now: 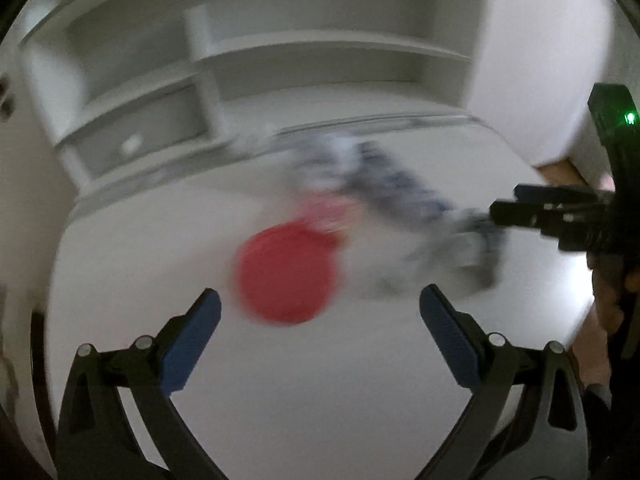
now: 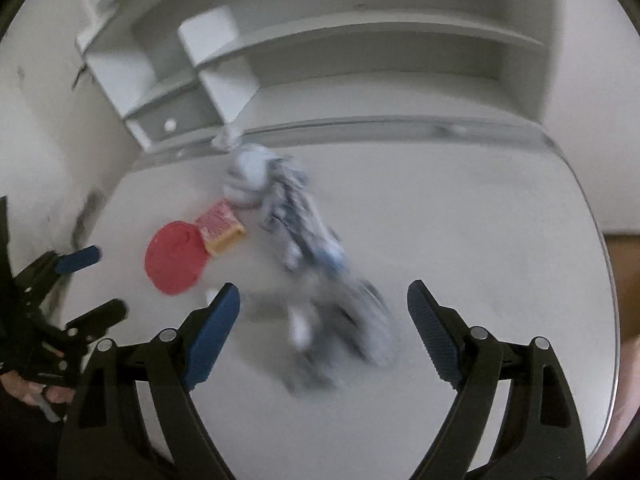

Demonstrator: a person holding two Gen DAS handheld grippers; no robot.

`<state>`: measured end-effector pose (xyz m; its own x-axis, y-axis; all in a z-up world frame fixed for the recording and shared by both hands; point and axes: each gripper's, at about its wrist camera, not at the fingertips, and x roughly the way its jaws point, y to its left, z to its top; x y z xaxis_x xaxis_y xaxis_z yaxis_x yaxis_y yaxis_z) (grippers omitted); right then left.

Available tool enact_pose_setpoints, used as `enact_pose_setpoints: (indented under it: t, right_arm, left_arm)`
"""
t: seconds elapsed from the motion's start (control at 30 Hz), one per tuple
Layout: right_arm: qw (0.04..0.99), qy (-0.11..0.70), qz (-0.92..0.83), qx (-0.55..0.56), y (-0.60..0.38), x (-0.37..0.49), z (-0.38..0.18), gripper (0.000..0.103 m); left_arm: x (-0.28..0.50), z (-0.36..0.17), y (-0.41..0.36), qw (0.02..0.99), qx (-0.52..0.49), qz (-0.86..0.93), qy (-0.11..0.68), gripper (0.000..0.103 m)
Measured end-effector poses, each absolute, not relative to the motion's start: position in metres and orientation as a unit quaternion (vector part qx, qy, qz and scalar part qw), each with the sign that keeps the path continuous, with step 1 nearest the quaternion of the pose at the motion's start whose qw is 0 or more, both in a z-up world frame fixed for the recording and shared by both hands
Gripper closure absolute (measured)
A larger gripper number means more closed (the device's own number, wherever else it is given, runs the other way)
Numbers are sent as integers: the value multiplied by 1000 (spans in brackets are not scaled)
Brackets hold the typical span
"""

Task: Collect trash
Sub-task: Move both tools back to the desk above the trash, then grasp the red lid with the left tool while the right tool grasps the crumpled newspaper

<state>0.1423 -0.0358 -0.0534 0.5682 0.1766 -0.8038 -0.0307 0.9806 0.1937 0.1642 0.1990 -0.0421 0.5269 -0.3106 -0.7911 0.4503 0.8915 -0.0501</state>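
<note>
The left gripper (image 1: 320, 312) and the right gripper (image 2: 323, 308) are both hanging over the white table (image 2: 460, 220) with their blue-padded fingers spread wide and nothing between them. Just beyond the left gripper a red round lid (image 1: 286, 274) is lying flat, touching a small pink and yellow packet (image 2: 220, 230) on its far side. Beside these, a blurred heap of white and blue-grey wrappers (image 2: 296, 240) is stretching back toward the white shelf unit (image 2: 360, 60).
</note>
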Motion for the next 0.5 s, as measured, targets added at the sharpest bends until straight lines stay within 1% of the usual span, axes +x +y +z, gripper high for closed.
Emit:
enact_pose_setpoints:
  t: [0.17, 0.37, 0.4, 0.47, 0.5]
  right_arm:
    - [867, 492, 75, 27, -1, 194, -63, 20]
    - [848, 528, 55, 9, 2, 226, -89, 20]
    - [847, 530, 51, 8, 1, 228, -91, 22]
    - [844, 533, 51, 7, -1, 229, -94, 31]
    - [842, 536, 56, 4, -1, 230, -96, 38]
  left_arm:
    - [172, -53, 233, 874, 53, -199, 441, 7]
    - [180, -66, 219, 864, 59, -214, 451, 7]
    - [185, -69, 213, 862, 59, -219, 453, 7]
    - [191, -72, 205, 859, 62, -222, 457, 7]
    - [195, -75, 201, 857, 65, -224, 458, 7]
